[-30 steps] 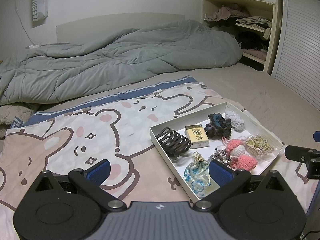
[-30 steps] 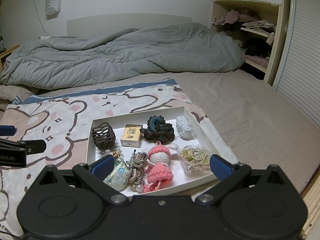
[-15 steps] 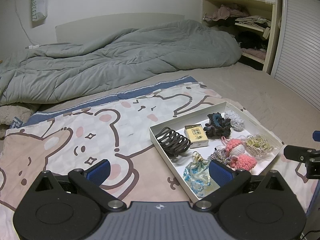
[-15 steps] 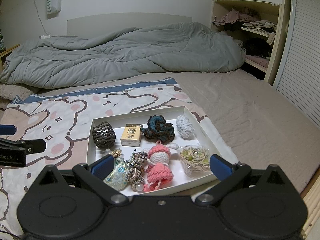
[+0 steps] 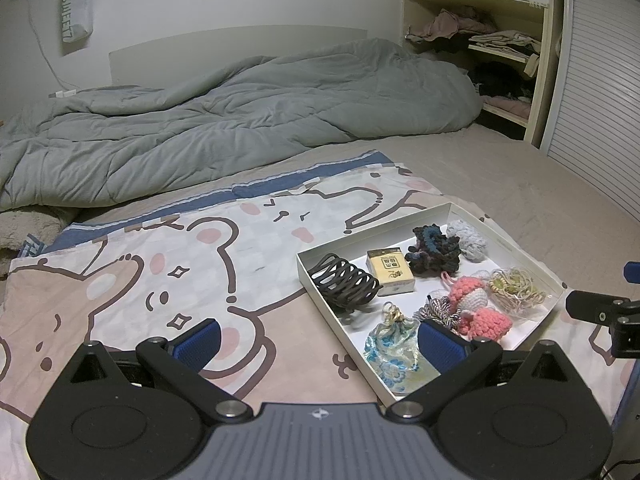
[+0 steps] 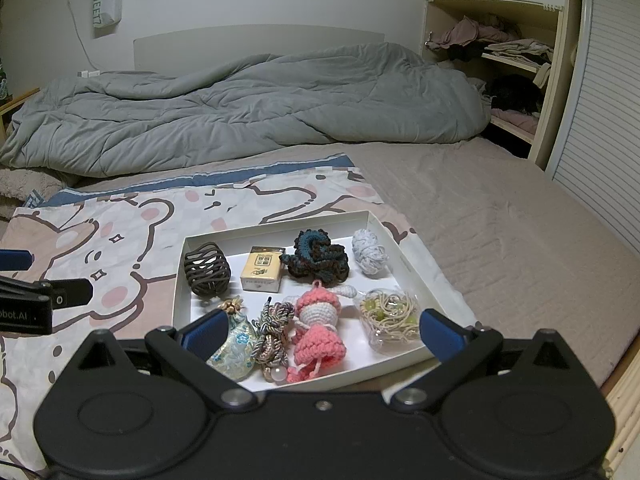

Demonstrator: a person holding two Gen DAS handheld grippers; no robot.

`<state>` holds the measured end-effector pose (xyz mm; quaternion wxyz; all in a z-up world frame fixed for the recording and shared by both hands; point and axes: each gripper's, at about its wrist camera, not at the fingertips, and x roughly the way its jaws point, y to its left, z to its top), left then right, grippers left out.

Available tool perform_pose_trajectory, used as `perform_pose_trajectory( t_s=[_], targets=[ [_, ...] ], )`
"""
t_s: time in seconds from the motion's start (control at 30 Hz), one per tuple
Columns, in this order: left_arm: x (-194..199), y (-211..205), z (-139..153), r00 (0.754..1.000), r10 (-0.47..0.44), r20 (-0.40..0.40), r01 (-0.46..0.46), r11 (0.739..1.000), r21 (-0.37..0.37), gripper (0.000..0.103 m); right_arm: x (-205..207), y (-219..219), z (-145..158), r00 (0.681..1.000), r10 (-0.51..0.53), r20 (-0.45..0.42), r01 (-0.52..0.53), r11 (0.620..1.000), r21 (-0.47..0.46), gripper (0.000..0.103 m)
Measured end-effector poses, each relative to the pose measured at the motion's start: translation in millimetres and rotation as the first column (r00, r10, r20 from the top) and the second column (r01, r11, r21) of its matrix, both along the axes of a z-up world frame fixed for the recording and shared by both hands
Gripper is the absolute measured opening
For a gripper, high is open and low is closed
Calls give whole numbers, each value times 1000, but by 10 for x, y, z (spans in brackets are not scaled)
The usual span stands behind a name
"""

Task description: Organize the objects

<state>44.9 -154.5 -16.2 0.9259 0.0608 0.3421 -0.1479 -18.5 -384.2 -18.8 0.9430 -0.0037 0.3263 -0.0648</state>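
A shallow white tray [image 6: 280, 227] [image 5: 372, 233] lies on a bear-print cloth [image 5: 180, 264] on the bed. It holds a dark hair claw [image 6: 207, 268], a yellow box [image 6: 262, 268], a dark crochet scrunchie [image 6: 316, 256], a grey yarn ball [image 6: 370, 256], a pink crochet doll [image 6: 318, 330], a bag of hair ties [image 6: 390, 318], a tassel cord [image 6: 274, 330] and a blue brocade pouch [image 6: 234, 346]. My right gripper [image 6: 322, 330] is open and empty over the tray's near edge. My left gripper [image 5: 318, 340] is open and empty at the tray's near left corner.
A rumpled grey duvet [image 6: 240, 108] fills the back of the bed. An open shelf with folded clothes [image 6: 500, 52] and a slatted door [image 6: 600, 120] stand at the right. The wooden bed edge [image 6: 624, 400] runs close on the right.
The left view has shifted very slightly, so the tray sits a touch lower left. Nothing was taken hold of or let go.
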Motion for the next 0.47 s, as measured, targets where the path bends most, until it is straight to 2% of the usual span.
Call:
perform_pose_trajectory(
  t_s=[0.47],
  targets=[
    [-5, -30, -4, 1000, 2, -5, -2, 1000, -2, 103, -8, -5, -31, 1000, 1, -3, -1, 1000, 1, 103]
  ],
)
